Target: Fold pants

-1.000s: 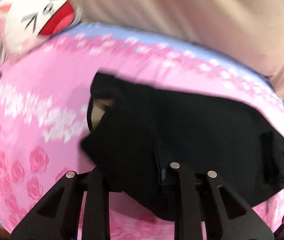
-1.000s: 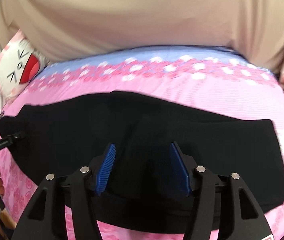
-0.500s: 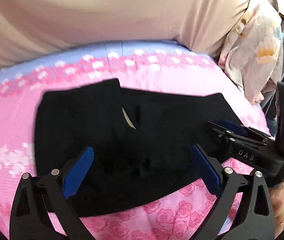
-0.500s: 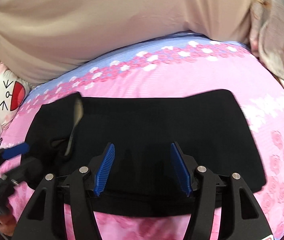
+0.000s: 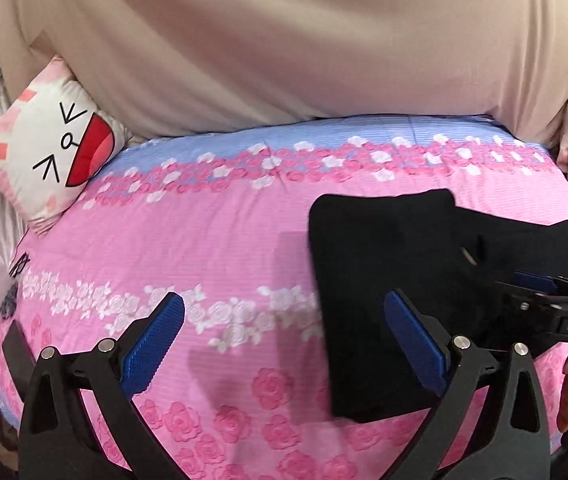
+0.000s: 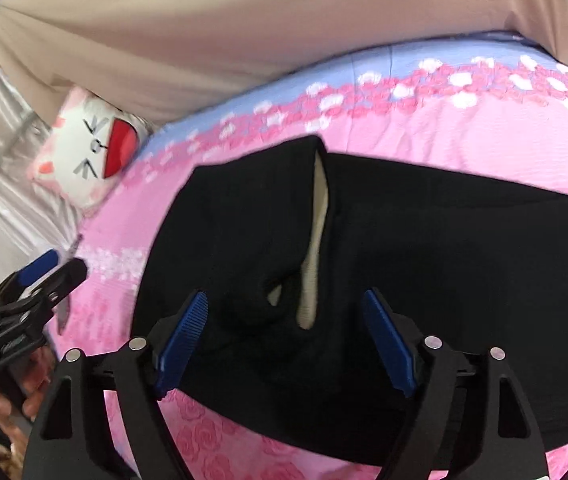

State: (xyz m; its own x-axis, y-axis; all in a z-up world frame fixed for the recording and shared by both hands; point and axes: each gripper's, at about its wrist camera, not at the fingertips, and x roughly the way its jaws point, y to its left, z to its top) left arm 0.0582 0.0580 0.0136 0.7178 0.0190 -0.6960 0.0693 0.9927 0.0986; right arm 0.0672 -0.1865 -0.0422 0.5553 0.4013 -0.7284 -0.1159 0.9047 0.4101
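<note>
Black pants, folded, lying on the pink floral bed at three o'clock of our left tool; both tools' jaws opening, empty, right tool above the cloth.

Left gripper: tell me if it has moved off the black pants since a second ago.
Yes. The left gripper has swung left off the pants; its opening jaws now frame bare pink bedsheet, nearer the cat pillow.

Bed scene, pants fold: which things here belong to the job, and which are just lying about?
Job:
- black pants, folded over on the bedspread
- left claw, opening, nothing between its pads
- right claw, opening over the pants

Lying about:
- cat-face pillow
- pink floral bedspread
- beige curtain
</note>
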